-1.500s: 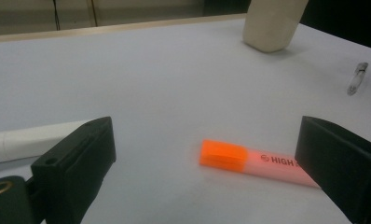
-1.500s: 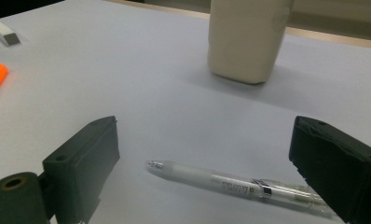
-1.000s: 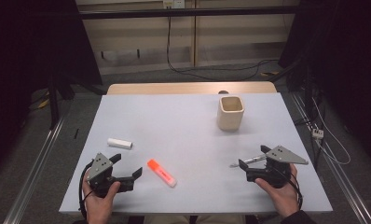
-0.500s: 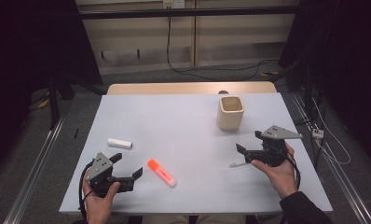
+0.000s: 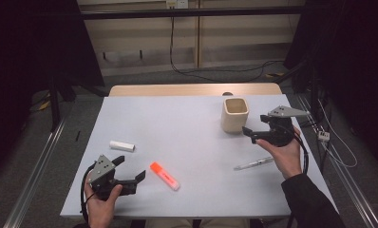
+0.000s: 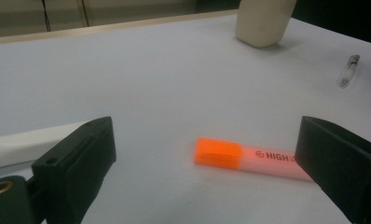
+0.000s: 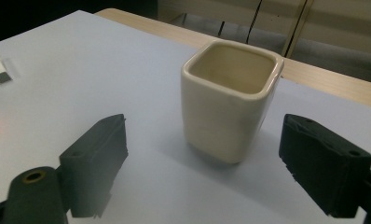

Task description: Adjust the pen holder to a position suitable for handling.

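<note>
1. The right gripper (image 5: 251,134) hovers at the desk's (image 5: 187,118) 3 o'clock edge, its fingers aimed toward 9 o'clock at the cream cup (image 5: 235,114) just beside them. Its fingers stand wide and have just been closing a little, with nothing between them.
2. In the right gripper view the cream cup (image 7: 230,98) stands upright ahead of the fingers (image 7: 96,158), mouth up, its long axis vertical, square with rounded corners, apart from both fingers.
3. The silver pen (image 5: 253,164) lies flat on the desk at 5 o'clock from the cup, below the right hand (image 5: 288,154). Its long axis runs from about 8 o'clock to 2 o'clock; which end is the tip I cannot tell.
4. The left gripper (image 5: 131,170) rests at the desk's 7 o'clock corner, fingers wide and empty, pointing toward 3 o'clock.
5. The orange highlighter (image 5: 165,175) lies just beyond those fingers, orange cap toward 10 o'clock, body toward 4 o'clock.
6. A white tube (image 5: 122,146) lies flat at 12 o'clock from the left gripper, long axis nearly 9-to-3.
</note>
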`<state>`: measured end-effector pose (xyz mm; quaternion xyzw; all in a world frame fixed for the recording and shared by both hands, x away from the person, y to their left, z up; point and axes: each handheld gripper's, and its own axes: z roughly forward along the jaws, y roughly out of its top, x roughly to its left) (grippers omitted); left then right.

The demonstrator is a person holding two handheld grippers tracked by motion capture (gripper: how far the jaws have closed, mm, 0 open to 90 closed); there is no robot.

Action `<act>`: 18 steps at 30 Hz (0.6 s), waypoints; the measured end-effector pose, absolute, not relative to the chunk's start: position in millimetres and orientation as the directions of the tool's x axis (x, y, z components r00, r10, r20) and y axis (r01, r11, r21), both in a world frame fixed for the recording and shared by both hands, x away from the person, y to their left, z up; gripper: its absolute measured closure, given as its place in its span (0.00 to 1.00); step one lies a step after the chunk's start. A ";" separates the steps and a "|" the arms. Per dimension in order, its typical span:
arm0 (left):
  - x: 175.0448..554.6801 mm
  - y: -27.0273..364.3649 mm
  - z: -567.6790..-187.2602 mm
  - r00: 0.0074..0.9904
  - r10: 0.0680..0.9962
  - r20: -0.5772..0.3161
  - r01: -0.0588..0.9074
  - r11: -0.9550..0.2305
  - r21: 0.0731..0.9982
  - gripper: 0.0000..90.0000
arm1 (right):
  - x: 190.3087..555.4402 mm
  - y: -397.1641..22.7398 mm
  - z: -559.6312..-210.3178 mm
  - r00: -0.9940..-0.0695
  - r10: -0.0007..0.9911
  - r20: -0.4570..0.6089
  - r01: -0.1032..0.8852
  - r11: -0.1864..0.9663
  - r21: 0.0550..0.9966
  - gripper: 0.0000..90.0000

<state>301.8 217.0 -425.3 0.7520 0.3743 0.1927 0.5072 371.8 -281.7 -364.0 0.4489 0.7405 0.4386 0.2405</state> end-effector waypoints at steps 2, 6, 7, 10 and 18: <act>301.9 217.0 -425.6 0.644 0.760 -0.089 0.369 -0.207 0.906 0.06 | 378.8 -282.5 -361.9 -0.485 0.873 0.044 0.461 0.213 0.862 0.18; 303.1 215.5 -426.4 0.648 0.756 -0.091 0.374 -0.211 0.903 0.06 | 389.3 -281.2 -360.1 -0.490 0.871 0.022 0.458 0.236 0.857 0.18; 303.3 215.1 -426.6 0.650 0.754 -0.092 0.375 -0.213 0.902 0.06 | 396.8 -281.1 -358.2 -0.486 0.873 0.020 0.461 0.237 0.855 0.18; 303.4 214.8 -427.4 0.653 0.751 -0.101 0.383 -0.212 0.899 0.06 | 408.8 -283.2 -354.8 -0.488 0.872 0.027 0.469 0.236 0.851 0.19; 303.4 217.0 -427.9 0.644 0.757 -0.114 0.395 -0.200 0.897 0.06 | 433.5 -289.8 -347.3 -0.492 0.870 0.023 0.497 0.260 0.828 0.22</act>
